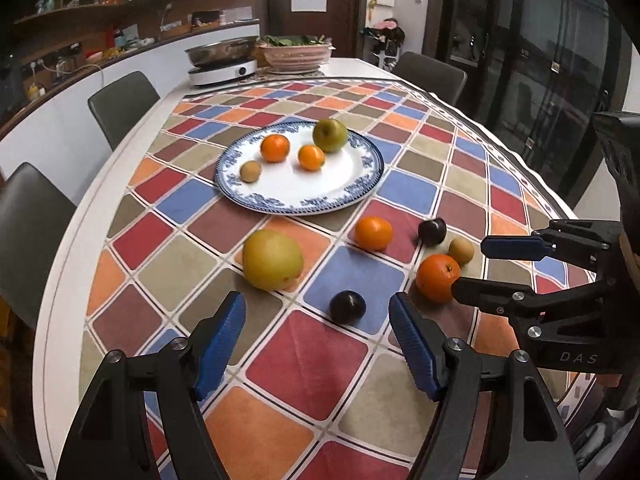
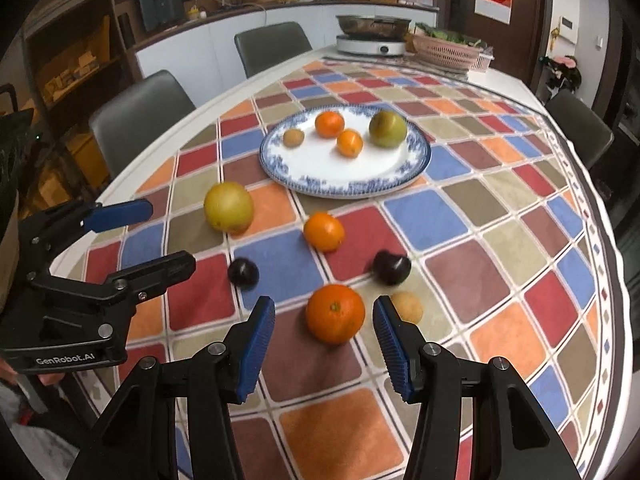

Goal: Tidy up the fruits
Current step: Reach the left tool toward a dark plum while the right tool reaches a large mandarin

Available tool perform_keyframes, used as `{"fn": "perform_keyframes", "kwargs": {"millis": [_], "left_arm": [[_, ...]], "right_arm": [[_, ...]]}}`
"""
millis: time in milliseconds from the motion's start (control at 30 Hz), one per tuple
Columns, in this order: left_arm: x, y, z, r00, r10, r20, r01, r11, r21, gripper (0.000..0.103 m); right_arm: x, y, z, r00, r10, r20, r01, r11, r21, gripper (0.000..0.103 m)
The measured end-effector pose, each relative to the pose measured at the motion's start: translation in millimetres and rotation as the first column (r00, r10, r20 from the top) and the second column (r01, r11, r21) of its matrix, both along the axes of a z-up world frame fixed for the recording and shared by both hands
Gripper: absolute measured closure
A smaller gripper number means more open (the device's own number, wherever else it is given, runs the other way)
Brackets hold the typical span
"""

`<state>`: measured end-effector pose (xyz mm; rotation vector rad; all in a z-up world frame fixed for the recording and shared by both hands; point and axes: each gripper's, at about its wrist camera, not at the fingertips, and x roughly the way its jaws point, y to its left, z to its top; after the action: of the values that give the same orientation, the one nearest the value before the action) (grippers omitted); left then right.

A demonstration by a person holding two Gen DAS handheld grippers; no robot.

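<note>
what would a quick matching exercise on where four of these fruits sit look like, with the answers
Things:
1. green apple
2. yellow pear
3. big orange
4. dark plum

Places:
a. on the cloth, straight ahead of the right tongs
b. on the blue-rimmed plate
c. on the cloth, just ahead of the left tongs
d. on the cloth, left of the plate's near edge

Pairs: 1-b, 2-d, 3-a, 4-c

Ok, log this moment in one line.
left claw: open, over dark plum | right claw: open, at large orange | plate: four fruits
</note>
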<state>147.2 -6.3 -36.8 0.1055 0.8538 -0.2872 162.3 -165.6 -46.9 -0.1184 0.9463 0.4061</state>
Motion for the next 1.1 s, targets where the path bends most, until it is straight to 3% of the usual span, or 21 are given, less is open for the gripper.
{"fn": "perform_keyframes", "kwargs": {"millis": [233, 733, 1100], "left_arm": [[6, -8, -20, 0.998, -0.053, -0.038, 0.053, 0.999, -0.002, 0.031], [28, -19, -52, 0.986, -0.111, -0.128, 0.111, 0.994, -0.011, 0.057], [35, -21, -53, 0.986, -0.109, -0.125, 0.109, 0.994, -0.012, 0.071]], "right_arm": [[2, -2, -17, 0.999, 0.001, -0.043, -0.001, 1.0, 0.003, 0.051], [17, 5, -39, 0.996, 0.021, -0.09, -0.023, 0.999, -0.022, 0.051], [25, 9, -43, 0.996, 0.026, -0.082, -0.03, 0.999, -0.041, 0.059]]}}
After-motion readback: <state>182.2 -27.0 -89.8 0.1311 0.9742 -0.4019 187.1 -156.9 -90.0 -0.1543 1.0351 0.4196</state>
